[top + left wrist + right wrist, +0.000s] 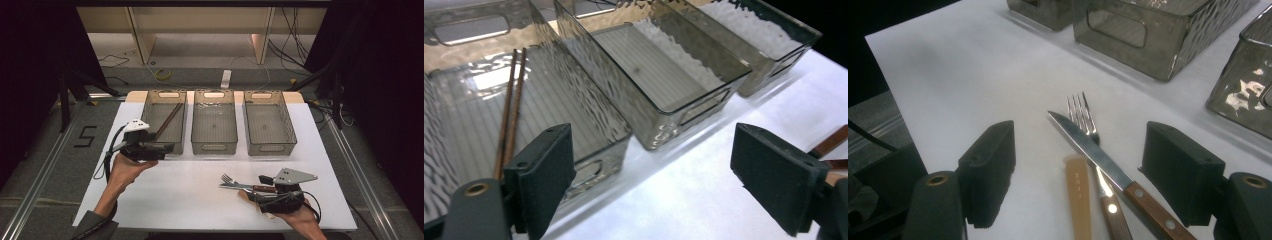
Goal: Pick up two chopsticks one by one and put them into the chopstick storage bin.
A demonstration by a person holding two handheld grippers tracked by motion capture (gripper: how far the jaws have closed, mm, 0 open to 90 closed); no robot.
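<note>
Three clear smoked-plastic bins in a row on white table; two brown wooden chopsticks lie in leftmost bin. Left gripper: jaws wide, nothing between, near that bin's front. Right gripper: jaws wide, straddling wood-handled steel knife, steel fork and tan flat handle, not pressing them

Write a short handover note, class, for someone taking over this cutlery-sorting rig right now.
Left gripper: open, empty, by the left bin.
Right gripper: open, jaws on either side of the knife, fork and a tan handle on the white table; no pad touches them.
Done: chopsticks lie in the left bin.
Left: knife, fork and tan-handled piece are unsorted; the middle bin and right bin look empty.
</note>
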